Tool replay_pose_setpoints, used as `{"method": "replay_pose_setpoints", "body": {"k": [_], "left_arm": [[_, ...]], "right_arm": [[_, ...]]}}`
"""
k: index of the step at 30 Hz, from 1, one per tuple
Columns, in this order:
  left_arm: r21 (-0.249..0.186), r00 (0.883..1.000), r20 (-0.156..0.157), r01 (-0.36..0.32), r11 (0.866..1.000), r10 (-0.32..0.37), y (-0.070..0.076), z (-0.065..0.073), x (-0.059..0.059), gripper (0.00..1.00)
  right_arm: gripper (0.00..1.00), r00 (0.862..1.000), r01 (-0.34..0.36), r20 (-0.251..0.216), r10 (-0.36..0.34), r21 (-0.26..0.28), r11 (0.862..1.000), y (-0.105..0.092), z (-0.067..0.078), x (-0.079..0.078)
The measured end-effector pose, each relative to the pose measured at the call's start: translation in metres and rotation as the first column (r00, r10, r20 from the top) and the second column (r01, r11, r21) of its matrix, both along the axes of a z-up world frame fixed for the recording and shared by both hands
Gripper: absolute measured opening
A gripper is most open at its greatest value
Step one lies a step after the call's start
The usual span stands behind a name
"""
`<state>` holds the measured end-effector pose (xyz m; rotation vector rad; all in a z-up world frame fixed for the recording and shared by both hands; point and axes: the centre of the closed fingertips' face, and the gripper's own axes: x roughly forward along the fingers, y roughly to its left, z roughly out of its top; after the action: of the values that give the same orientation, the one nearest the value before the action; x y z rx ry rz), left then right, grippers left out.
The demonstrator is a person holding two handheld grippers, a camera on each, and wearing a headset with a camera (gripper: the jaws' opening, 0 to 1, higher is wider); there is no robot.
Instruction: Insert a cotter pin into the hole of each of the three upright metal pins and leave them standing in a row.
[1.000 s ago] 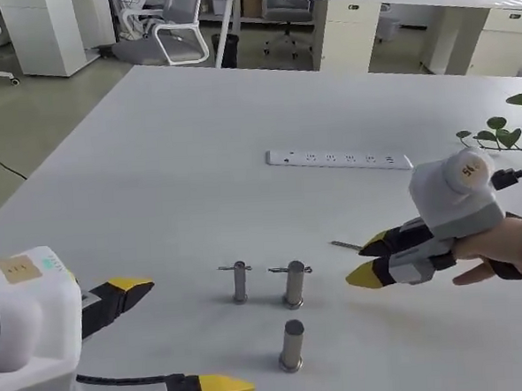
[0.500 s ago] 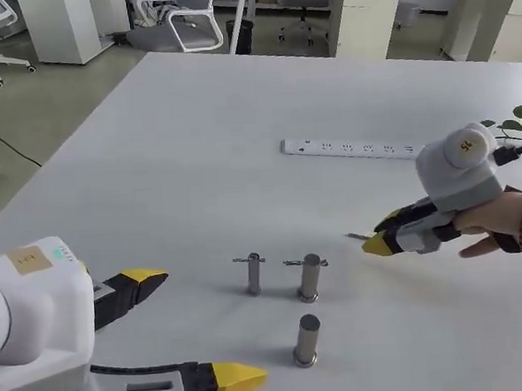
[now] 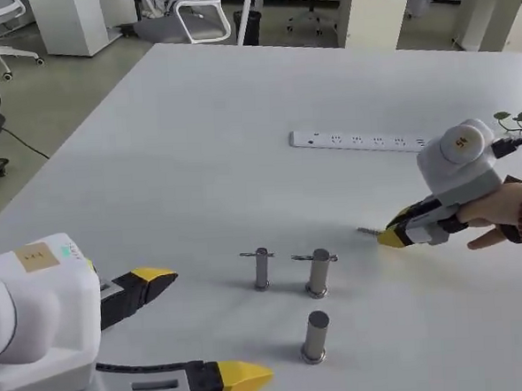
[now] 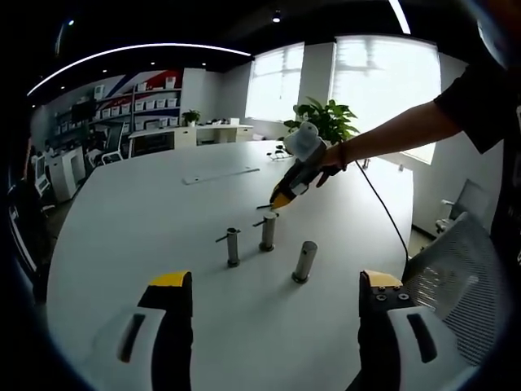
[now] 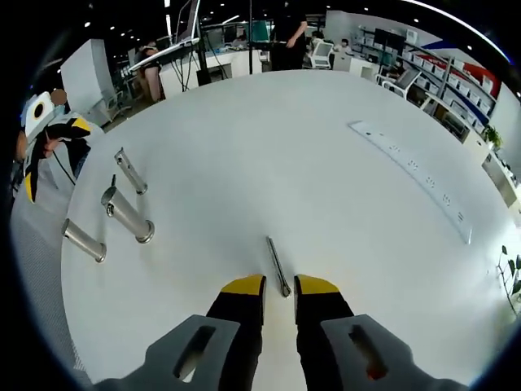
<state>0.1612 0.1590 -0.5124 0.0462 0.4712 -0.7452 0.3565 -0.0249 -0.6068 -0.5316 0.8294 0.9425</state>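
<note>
The right gripper keeps its jaws narrow with a small gap, and the near end of the loose cotter pin lies on the table in this gap (whether a jaw touches it, I cannot tell). The left gripper is wide open and holds nothing. Ahead of it stand three upright pins: the back-left pin and the back-right pin each carry a cotter pin across the top, and the front pin has a bare top.

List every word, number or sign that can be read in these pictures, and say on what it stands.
No text reads clearly.
On the right gripper, the orange sticker: dark marks, too blurred to read.
On the left gripper, the tan label: too blurred to read.
On the power strip: any print is too small to read.
</note>
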Motion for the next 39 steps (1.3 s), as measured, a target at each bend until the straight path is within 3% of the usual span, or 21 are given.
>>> {"method": "replay_pose_setpoints", "body": {"k": [8, 15, 22, 28, 34, 39], "left_arm": [[0.005, 1.000, -0.012, 0.021, 1.000, -0.021, -0.002, -0.002, -0.001, 0.83], [0.012, 0.999, -0.014, 0.041, 0.999, -0.041, -0.004, -0.001, -0.002, 0.82], [0.017, 0.999, -0.014, 0.044, 0.999, -0.044, -0.004, -0.001, -0.001, 0.81], [0.027, 0.998, -0.012, 0.069, 0.997, -0.068, -0.007, 0.000, -0.002, 0.81], [0.005, 0.997, -0.018, 0.069, 0.998, -0.069, -0.010, 0.001, -0.002, 0.82], [-0.005, 0.998, -0.003, 0.060, 0.998, -0.060, -0.009, 0.005, -0.001, 0.82]], "right_arm": [[0.05, 1.000, -0.023, 0.004, 0.023, -0.046, 0.999, 0.001, -0.003, 0.002], [0.01, 0.999, -0.022, -0.038, 0.019, -0.068, 0.997, 0.001, -0.004, 0.003], [0.00, 0.999, -0.030, -0.039, 0.026, -0.111, 0.993, 0.000, -0.003, 0.004], [0.00, 0.999, -0.043, -0.033, 0.039, -0.116, 0.992, -0.001, -0.003, 0.002], [0.00, 0.999, -0.032, -0.031, 0.029, -0.122, 0.992, -0.002, -0.001, 0.002], [0.00, 0.999, -0.034, -0.017, 0.032, -0.106, 0.994, -0.001, 0.002, 0.003]]}}
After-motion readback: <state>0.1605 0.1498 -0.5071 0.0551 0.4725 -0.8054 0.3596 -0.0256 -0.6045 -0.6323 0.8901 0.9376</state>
